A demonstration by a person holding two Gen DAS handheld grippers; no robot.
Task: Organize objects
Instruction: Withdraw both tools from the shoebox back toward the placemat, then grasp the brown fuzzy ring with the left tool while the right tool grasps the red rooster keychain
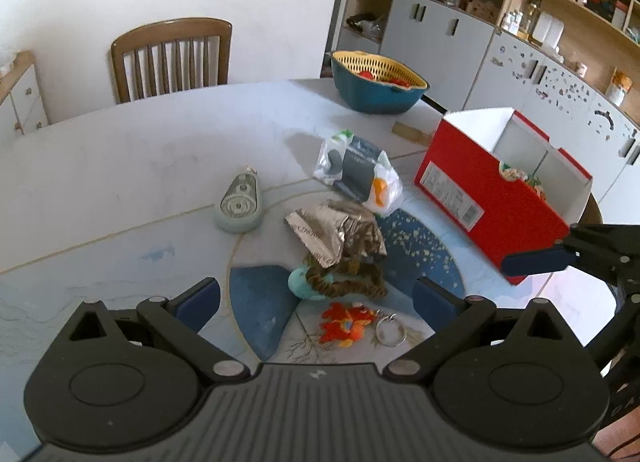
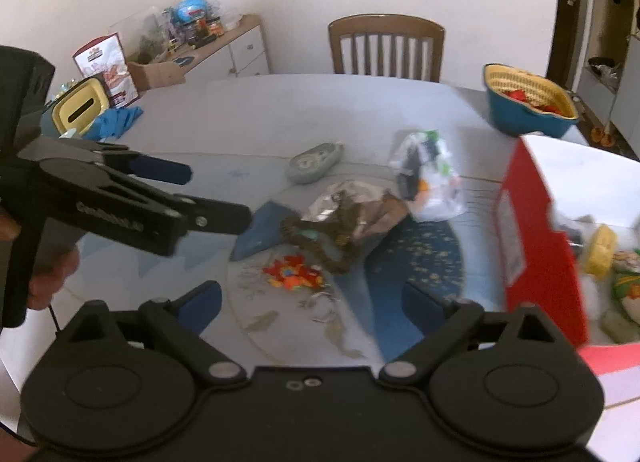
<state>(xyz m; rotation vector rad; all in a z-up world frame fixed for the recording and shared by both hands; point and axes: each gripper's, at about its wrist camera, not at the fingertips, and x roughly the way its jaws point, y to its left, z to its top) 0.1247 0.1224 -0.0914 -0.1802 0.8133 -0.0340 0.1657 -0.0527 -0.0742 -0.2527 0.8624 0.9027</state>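
Note:
My left gripper (image 1: 316,298) is open and empty, held above an orange plush keychain (image 1: 347,326) with a metal ring. Just beyond lie a brown scrunchie on a teal item (image 1: 340,282), a crumpled foil wrapper (image 1: 332,232), a clear plastic bag with dark contents (image 1: 356,171) and a grey-green tape dispenser (image 1: 239,205). A red box (image 1: 492,197) with white dividers stands at the right and holds some items. My right gripper (image 2: 312,302) is open and empty above the keychain (image 2: 294,276); the red box (image 2: 540,246) is to its right.
A blue bowl with a yellow strainer (image 1: 378,81) sits at the table's far edge. A wooden chair (image 1: 172,55) stands behind the table. Shelving and cabinets (image 1: 520,33) fill the right. A sideboard with clutter (image 2: 192,45) and a yellow-lidded container (image 2: 82,107) are at the left.

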